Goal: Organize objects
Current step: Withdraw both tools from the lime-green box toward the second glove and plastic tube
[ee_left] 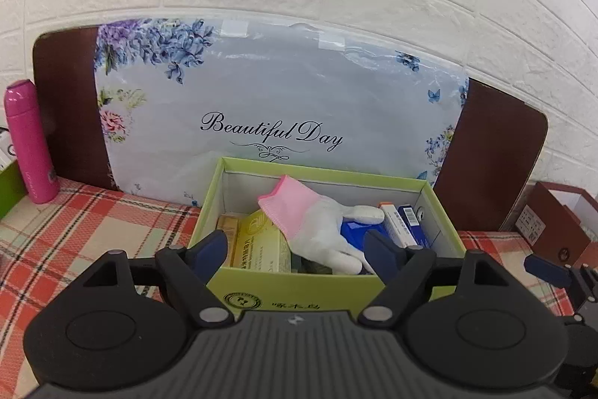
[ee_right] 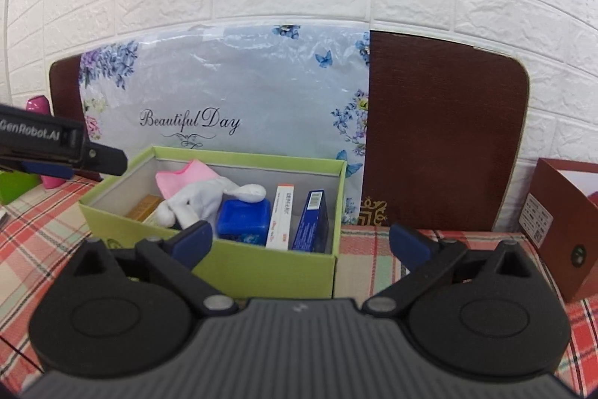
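Both my tools are spread wide and hold nothing: left tool (ee_left: 295, 243), right tool (ee_right: 299, 242). The glove (ee_left: 317, 230) lies in the green box (ee_left: 299, 281) at lower centre, draped over packets. Its cuff stands proud; a careless pass could snag it and drag it out.
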A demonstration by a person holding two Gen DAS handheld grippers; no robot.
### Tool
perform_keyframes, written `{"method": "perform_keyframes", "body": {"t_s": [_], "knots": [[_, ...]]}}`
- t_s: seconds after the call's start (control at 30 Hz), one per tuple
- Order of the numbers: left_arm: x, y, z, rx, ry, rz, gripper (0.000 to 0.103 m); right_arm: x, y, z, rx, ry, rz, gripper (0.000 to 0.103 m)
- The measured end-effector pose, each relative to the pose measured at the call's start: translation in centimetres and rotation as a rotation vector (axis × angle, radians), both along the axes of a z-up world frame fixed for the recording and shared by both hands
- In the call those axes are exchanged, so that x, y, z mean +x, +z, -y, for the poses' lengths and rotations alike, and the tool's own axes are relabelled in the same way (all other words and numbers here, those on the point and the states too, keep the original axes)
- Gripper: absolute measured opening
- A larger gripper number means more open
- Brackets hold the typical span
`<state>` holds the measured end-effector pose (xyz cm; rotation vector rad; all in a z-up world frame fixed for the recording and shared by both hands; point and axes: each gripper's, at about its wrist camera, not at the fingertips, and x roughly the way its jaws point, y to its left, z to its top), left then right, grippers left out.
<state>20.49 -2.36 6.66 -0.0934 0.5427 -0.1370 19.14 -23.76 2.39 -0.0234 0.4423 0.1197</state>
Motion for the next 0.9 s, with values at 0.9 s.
{"method": "perform_keyframes", "body": {"t_s": [0.9], "knots": [[-10.8,-5.5,-3.5,-0.093,-0.050,-0.131,0.084,-11.5,-5.6,0.0,0.104,0.058,-0.171,0.103]]}}
